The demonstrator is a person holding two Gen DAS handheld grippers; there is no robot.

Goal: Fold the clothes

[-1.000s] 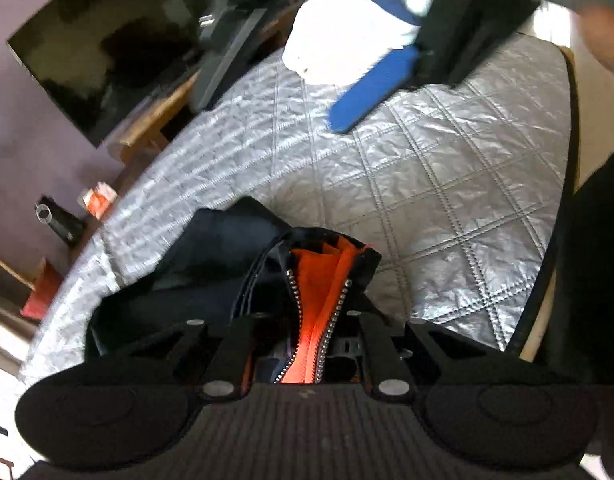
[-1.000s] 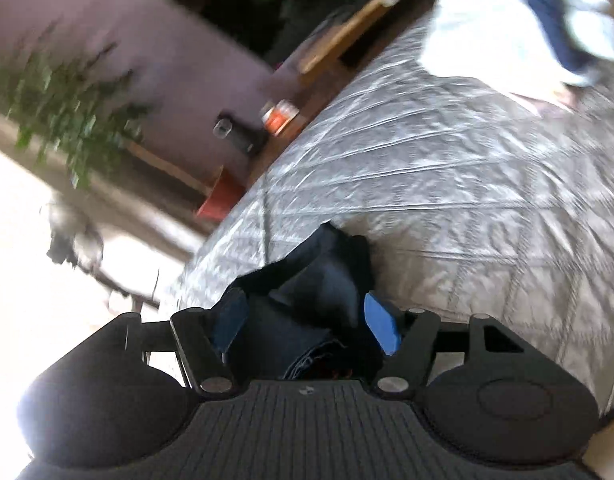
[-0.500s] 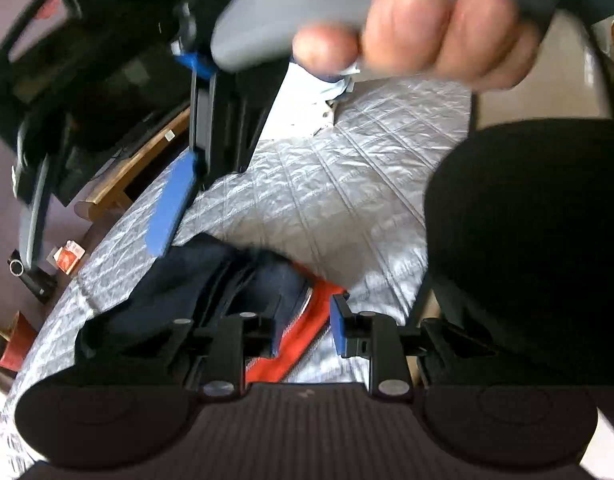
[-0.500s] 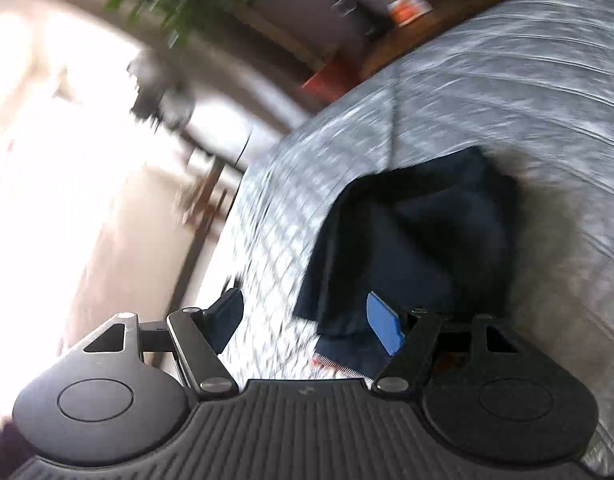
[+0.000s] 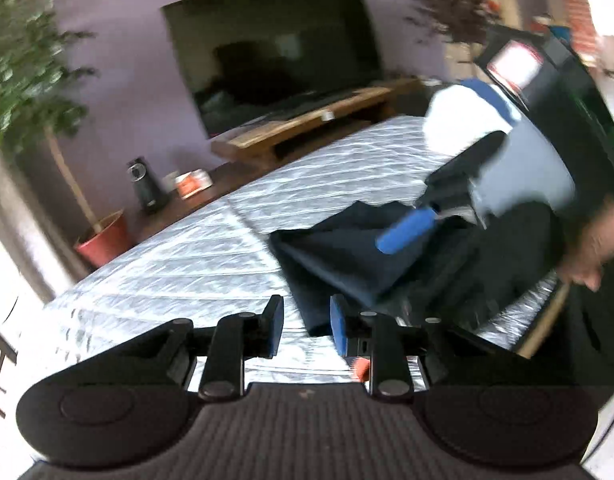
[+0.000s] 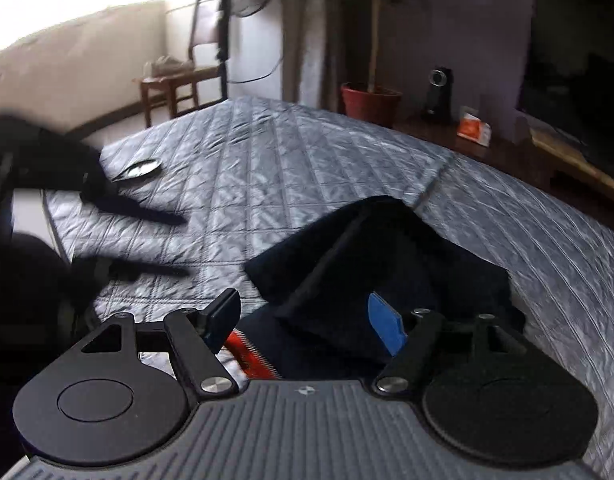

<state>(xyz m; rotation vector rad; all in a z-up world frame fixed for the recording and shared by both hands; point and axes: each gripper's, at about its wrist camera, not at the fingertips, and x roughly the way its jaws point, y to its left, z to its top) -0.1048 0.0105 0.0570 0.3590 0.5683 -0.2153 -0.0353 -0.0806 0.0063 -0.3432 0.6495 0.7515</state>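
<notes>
A dark navy jacket (image 5: 347, 256) with orange zipper lining (image 6: 247, 350) lies folded on the silver quilted table cover (image 5: 179, 268). My left gripper (image 5: 307, 330) hangs just short of the jacket's near corner, open by a narrow gap, with nothing held. In the right wrist view the left gripper (image 6: 185, 246) shows as two dark fingers to the left of the jacket (image 6: 379, 256). My right gripper (image 6: 307, 324) stands wide open low over the jacket's near edge, its pads not pressing on the cloth. Its blue fingertip (image 5: 407, 232) hovers above the jacket.
A white and blue garment (image 5: 459, 120) lies at the table's far end. Beyond the table stand a TV (image 5: 275, 60), a wooden bench (image 5: 319, 124), a speaker (image 6: 439, 88), a red plant pot (image 6: 369, 102) and a chair (image 6: 179, 84). A round disc (image 6: 141, 168) lies on the quilt (image 6: 267, 168).
The left gripper has let go of the jacket's zipper edge, opened slightly and drawn back. The right gripper swung round over the jacket, which now lies folded flat.
</notes>
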